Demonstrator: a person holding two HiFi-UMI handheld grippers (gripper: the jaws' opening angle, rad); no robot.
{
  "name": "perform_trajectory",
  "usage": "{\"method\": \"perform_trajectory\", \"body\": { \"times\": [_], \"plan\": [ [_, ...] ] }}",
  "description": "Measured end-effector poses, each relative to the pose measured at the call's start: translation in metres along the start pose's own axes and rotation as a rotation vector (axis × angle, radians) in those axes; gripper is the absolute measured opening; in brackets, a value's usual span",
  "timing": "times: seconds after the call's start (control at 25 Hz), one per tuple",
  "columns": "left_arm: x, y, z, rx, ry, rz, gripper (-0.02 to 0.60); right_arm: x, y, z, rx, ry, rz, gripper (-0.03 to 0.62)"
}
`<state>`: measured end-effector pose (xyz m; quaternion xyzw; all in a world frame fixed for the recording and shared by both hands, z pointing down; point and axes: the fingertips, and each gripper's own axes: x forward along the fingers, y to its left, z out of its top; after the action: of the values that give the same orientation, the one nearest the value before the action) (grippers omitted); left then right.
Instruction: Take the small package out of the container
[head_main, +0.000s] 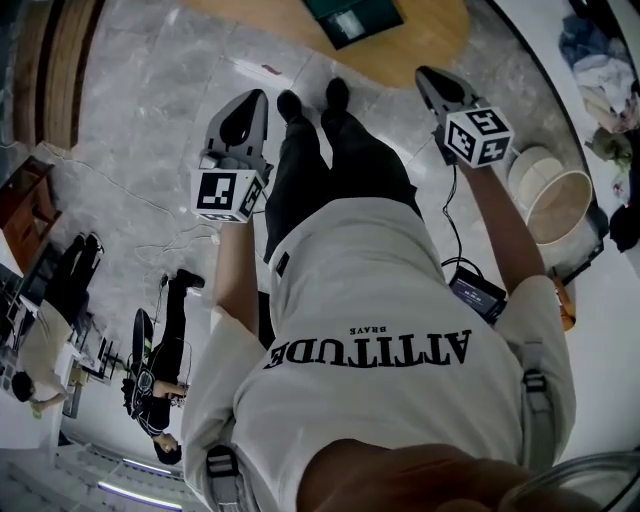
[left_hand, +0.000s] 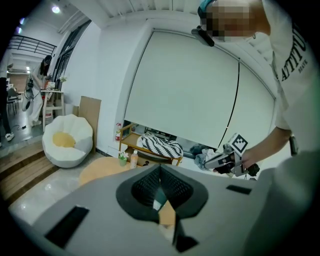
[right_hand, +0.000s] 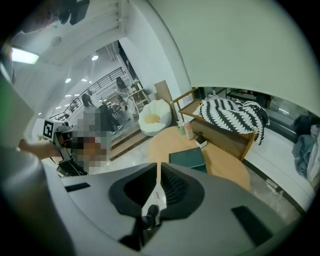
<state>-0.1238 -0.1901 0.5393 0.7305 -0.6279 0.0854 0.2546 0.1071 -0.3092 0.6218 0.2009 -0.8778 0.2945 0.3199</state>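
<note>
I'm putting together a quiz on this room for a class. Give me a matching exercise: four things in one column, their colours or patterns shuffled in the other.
Things:
1. round table
2. flat box
3. shell-shaped seat
4. draped throw

Colours:
A. black-and-white pattern
B. light wood
C. white with a yellow middle
D. dark green

Pairs: 1-B, 2-D, 3-C, 4-A

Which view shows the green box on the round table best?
Right gripper view: the green box lies nearly whole on the round table. The head view crops it at the top edge, and the left gripper view gives no clear sight of it.
</note>
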Motion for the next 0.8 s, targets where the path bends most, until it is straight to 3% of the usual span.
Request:
{"method": "perform_trajectory", "body": {
  "times": [0.36, 0.64, 0.8],
  "plan": [
    [0.041, 0.040, -0.001, -0.008, 0.030, -0.046, 0.021, 0.057, -0.024, 0.005, -0.039, 0.068, -0.032, 0.023],
    [0.097, 0.076, -0.028, 0.024, 0.094, -0.150, 0.021, 0.130, -0.036, -0.008, -0.041, 0.143, -0.066, 0.026],
    [0.129, 0.088, -0.053, 0.043, 0.130, -0.218, 0.021, 0.177, -0.053, -0.023, -0.045, 0.188, -0.085, 0.084]
  ]
}}
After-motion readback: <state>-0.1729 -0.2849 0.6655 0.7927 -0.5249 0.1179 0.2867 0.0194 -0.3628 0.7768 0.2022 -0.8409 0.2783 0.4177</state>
